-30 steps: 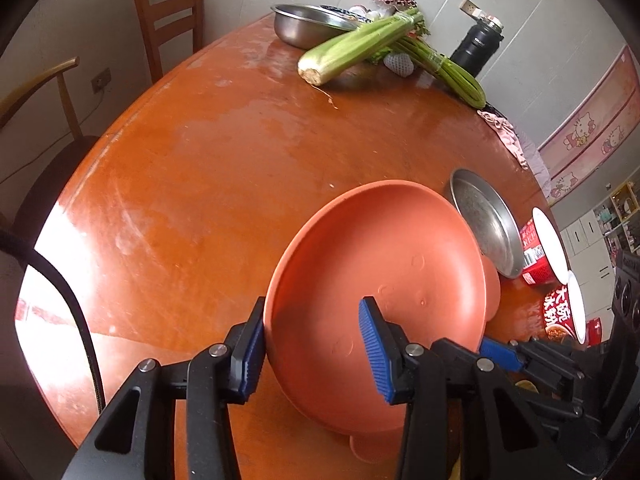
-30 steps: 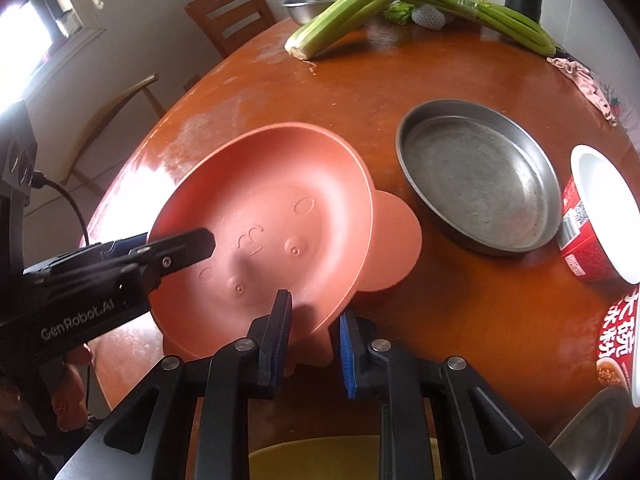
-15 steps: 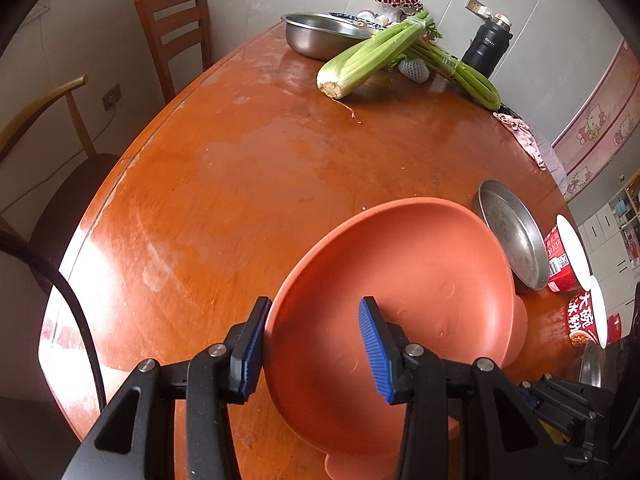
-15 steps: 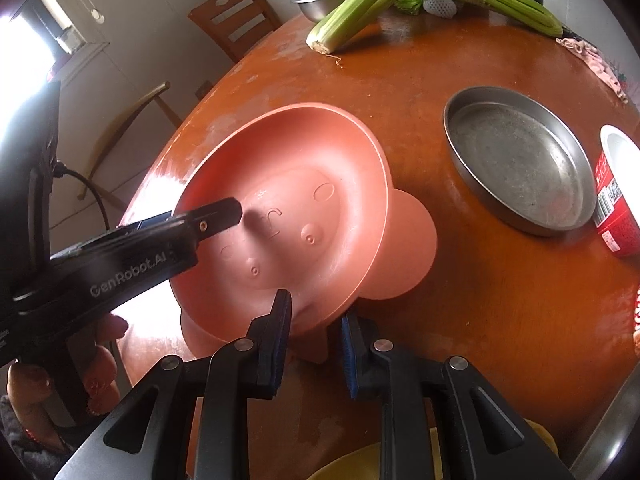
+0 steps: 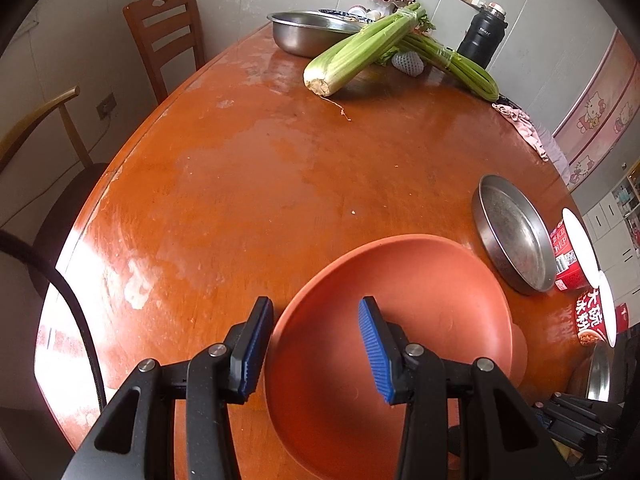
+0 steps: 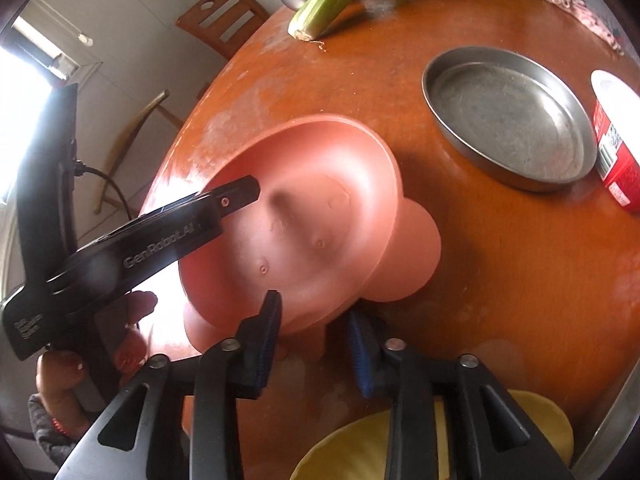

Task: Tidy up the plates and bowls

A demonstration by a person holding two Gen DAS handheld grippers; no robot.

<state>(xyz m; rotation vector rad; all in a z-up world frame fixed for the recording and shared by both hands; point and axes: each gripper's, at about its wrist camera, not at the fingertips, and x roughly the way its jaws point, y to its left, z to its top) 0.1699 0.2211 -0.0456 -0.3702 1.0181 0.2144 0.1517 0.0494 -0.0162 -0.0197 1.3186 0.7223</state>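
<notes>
Pink plate [image 6: 320, 216] between both grippers' parted fingers

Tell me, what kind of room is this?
Most likely a home dining room or kitchen: a round wooden table with wooden chairs beside it, celery by a steel bowl, and instant-noodle cups.

A big round orange table [image 5: 248, 184]

On it lie celery [image 5: 360, 52], a metal bowl [image 5: 308, 32], a black flask [image 5: 482, 38] and a flat metal pan [image 5: 514, 236].
</notes>
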